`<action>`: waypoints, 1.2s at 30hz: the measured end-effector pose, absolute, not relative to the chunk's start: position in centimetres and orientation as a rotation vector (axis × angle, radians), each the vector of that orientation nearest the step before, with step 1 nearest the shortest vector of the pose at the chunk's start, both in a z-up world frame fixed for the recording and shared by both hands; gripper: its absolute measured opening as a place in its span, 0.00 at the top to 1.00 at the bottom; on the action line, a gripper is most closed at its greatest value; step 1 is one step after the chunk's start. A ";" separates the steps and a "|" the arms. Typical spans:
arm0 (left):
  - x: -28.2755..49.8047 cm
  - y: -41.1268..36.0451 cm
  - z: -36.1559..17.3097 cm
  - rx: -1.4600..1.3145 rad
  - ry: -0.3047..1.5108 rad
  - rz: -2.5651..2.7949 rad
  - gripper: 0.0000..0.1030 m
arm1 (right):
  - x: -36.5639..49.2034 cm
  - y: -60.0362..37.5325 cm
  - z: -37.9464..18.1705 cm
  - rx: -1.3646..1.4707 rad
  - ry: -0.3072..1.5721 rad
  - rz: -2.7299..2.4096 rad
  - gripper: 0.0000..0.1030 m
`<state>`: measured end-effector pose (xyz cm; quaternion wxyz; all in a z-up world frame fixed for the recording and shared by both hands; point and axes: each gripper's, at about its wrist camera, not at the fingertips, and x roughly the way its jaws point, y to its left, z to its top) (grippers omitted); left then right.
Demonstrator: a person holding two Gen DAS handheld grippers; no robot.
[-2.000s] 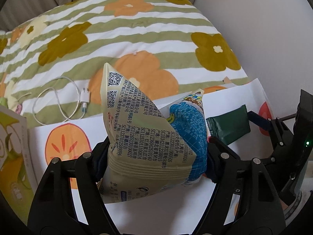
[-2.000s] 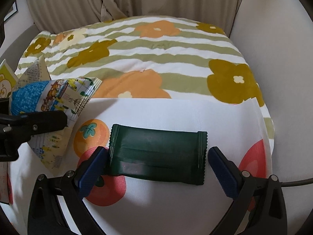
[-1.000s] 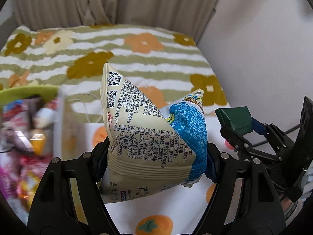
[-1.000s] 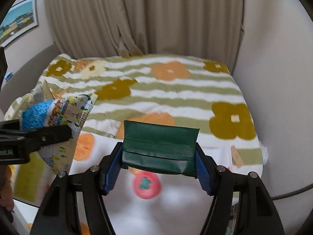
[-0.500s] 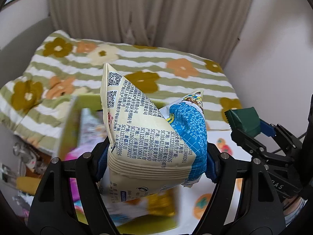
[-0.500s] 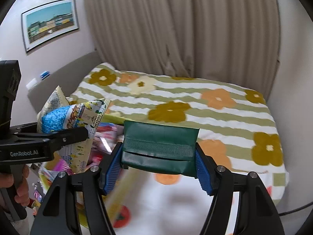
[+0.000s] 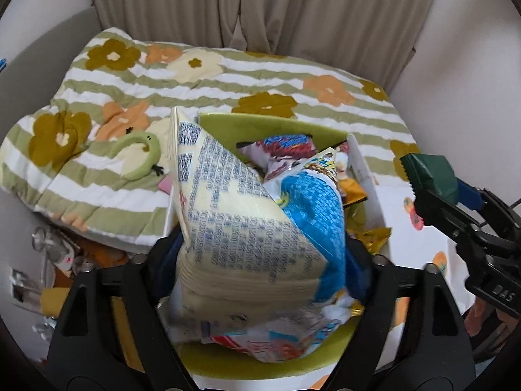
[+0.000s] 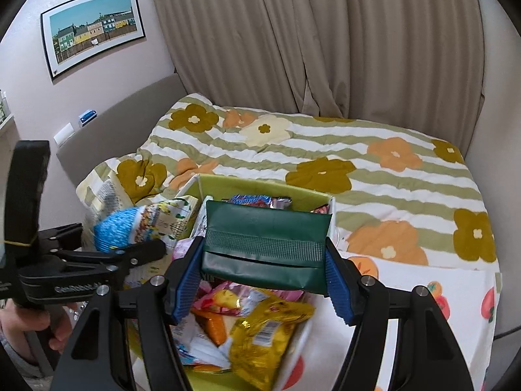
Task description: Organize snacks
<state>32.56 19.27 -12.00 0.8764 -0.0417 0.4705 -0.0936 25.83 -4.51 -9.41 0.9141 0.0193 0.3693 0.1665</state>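
My left gripper (image 7: 260, 260) is shut on a cream and blue snack bag (image 7: 247, 215) and holds it over a green snack box (image 7: 260, 123) full of packets. The bag also shows at the left of the right wrist view (image 8: 130, 224). My right gripper (image 8: 263, 273) is shut on a dark green packet (image 8: 263, 238) and holds it above the same box (image 8: 260, 189). That packet shows at the right edge of the left wrist view (image 7: 426, 172), to the right of the box. A gold packet (image 8: 270, 332) and several others lie inside the box.
The box stands on a bed with a green-striped flowered quilt (image 8: 358, 163). A white cloth with fruit prints (image 8: 423, 309) lies to the right of the box. A green plush toy (image 7: 140, 153) lies on the quilt at left. Curtains (image 8: 325, 39) hang behind.
Both grippers have lifted their snacks off the white cloth and carried them left. They now hang over the green snack box, which has come fully into view.
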 end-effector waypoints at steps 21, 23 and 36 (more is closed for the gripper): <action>28.9 23.6 -11.8 -0.048 0.929 -0.127 0.00 | 28.3 -1.5 -13.1 0.066 0.901 0.315 0.37; 28.7 23.7 -11.9 -0.036 0.930 -0.119 0.00 | 28.8 -1.2 -13.9 0.088 0.918 0.325 0.30; 25.5 22.0 -10.8 0.034 0.859 -0.009 0.00 | 25.1 -2.1 -13.3 0.062 0.883 0.304 0.01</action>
